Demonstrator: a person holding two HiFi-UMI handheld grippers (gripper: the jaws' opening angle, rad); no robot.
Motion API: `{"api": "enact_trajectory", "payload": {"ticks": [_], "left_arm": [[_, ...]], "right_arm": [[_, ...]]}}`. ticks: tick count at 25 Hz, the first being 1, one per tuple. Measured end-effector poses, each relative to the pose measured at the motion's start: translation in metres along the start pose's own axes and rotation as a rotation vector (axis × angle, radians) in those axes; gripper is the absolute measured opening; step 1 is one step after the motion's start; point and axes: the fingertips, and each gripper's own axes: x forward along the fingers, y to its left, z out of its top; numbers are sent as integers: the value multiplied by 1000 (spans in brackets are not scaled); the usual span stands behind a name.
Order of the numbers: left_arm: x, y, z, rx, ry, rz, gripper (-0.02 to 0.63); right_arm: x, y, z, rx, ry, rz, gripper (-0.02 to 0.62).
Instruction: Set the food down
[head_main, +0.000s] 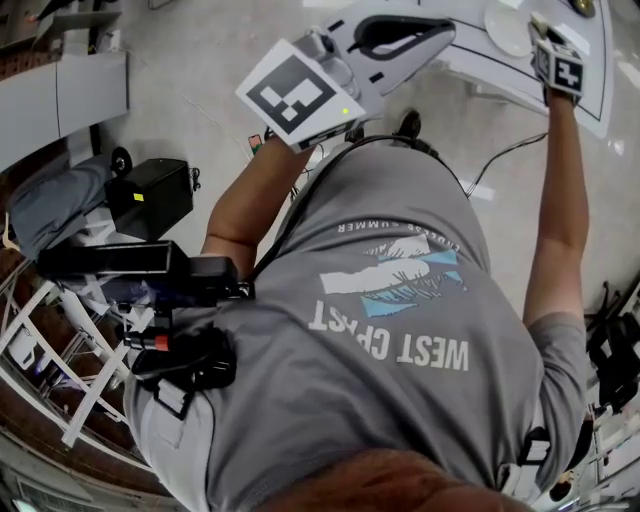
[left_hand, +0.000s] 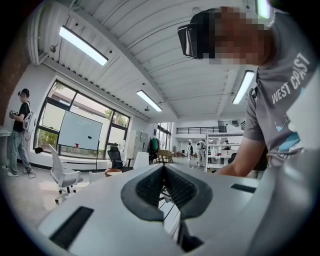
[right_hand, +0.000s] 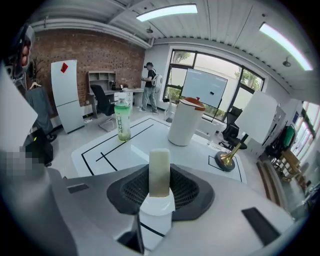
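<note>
In the right gripper view, a pale, upright food bar (right_hand: 160, 172) in a white holder sits between the dark pads of my right gripper (right_hand: 160, 186), which is shut on it. It is held above a white table with black lines (right_hand: 107, 150). In the head view, my right gripper (head_main: 545, 35) reaches out over that table (head_main: 590, 95) at the top right, and the food is too small to make out. My left gripper (left_hand: 163, 171) is shut on nothing and points up into the room; the head view shows this gripper (head_main: 400, 35) raised at top centre.
On the table stand a green bottle (right_hand: 122, 120), a tall white container with a brown lid (right_hand: 186, 122) and a brass stand (right_hand: 227, 159). A white plate (head_main: 510, 30) lies next to my right gripper. Black equipment (head_main: 150, 195) and cables are on the floor at left.
</note>
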Motion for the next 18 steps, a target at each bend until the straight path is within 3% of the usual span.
{"api": "enact_trajectory", "payload": {"ticks": [15, 18], "left_arm": [[-11, 14, -11, 3, 39, 59, 8], [-14, 16, -14, 1, 45, 69, 8]], "right_arm": [[60, -18, -87, -28, 297, -14, 103], [63, -15, -113, -9, 414, -16, 103]]}}
